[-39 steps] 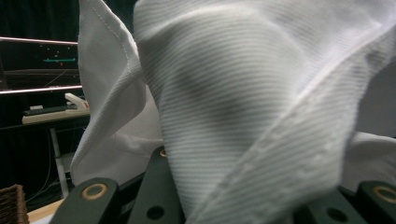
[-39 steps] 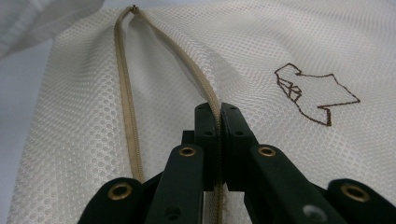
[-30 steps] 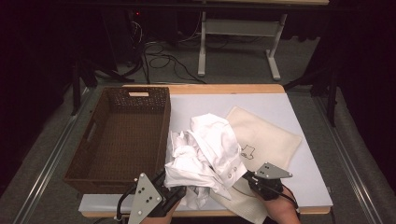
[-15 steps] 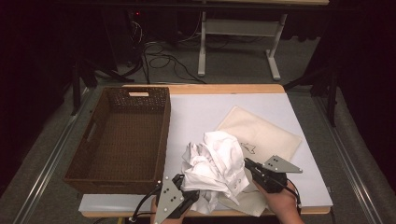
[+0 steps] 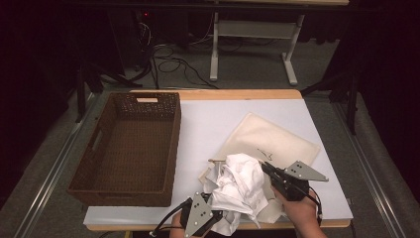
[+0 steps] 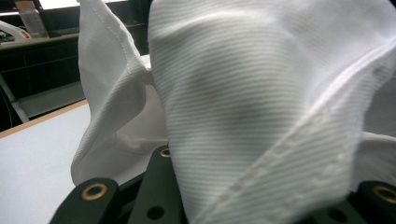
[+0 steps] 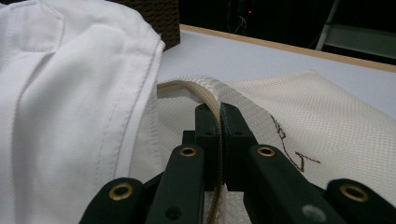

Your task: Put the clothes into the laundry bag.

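Beside the empty wicker basket (image 5: pixel 130 144), a crumpled white shirt (image 5: pixel 240 186) sat at the mouth of a cream mesh bag (image 5: pixel 277 144) on the table (image 5: pixel 208 119). The left tongs (image 5: pixel 218 218) clenched the shirt; the right tongs (image 7: pixel 218 122) pinched the bag's rim. Stuffing seemed underway; next, push the shirt deeper inside.

Wooden-edged table (image 5: pixel 237 94) topped with white sheet; dark brown woven wicker basket (image 5: pixel 130 146) at left, flat cream mesh fabric bag (image 5: pixel 277 144) at right, crumpled white cotton shirt (image 5: pixel 240 186) on bag's near edge.

Black claw (image 7: pixel 219 116) arms, brass-ringed screws, grey plate (image 5: pixel 306 171)
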`<control>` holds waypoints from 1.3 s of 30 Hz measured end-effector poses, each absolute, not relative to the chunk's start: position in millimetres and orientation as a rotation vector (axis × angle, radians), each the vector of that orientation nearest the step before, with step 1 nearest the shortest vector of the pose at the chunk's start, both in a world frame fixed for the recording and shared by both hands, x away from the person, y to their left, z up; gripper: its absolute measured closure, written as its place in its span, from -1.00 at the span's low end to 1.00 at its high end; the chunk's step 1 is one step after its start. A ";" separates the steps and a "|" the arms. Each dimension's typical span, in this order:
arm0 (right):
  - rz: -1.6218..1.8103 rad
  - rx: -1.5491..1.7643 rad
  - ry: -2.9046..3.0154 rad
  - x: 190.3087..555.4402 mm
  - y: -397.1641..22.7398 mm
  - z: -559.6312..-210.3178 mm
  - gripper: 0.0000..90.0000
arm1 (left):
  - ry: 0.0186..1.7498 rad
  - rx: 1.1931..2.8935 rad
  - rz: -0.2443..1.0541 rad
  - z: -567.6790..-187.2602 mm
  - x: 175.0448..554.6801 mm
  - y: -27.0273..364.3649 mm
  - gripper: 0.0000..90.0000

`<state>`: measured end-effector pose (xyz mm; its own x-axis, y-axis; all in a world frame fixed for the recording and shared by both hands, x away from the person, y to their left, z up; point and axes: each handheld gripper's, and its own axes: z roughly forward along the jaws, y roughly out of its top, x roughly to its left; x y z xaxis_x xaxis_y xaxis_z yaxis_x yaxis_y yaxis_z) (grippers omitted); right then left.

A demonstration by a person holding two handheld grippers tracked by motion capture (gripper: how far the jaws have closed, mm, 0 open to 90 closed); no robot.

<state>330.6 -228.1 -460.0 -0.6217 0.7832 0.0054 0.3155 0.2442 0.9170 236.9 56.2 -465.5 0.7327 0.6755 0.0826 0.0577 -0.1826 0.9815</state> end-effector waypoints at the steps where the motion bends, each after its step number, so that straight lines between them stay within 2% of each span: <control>1: 1.355 1.004 2.064 331.1 -227.9 -460.1 0.97 | 0.587 1.683 0.606 -465.5 236.1 57.0 0.64; 8: 1.369 1.019 2.050 332.2 -227.0 -459.4 0.97 | 0.586 1.776 0.496 -473.8 241.2 49.3 0.65; 13: 1.395 0.993 2.038 328.0 -228.3 -453.9 0.97 | 0.625 1.782 0.479 -481.5 258.6 43.2 0.65; 22: 1.418 1.001 2.038 327.1 -227.3 -456.7 0.97 | 0.620 1.741 0.512 -459.0 284.7 32.8 0.64; 26: 1.429 0.994 2.031 326.6 -227.0 -456.5 0.97 | 0.624 1.747 0.548 -468.1 290.7 23.9 0.63; 34: 1.433 0.973 2.027 324.0 -226.5 -453.6 0.97 | 0.681 1.797 0.523 -497.8 307.2 8.1 0.58; 39: 1.440 0.944 2.028 320.1 -224.8 -449.9 0.98 | 0.729 1.828 0.430 -508.3 314.4 4.3 0.54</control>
<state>320.1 -224.8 -449.9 -0.6493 0.7605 0.0096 0.2598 0.2099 0.9426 314.4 4.3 -508.3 0.7474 0.6624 -0.0499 0.2764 -0.2418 0.9301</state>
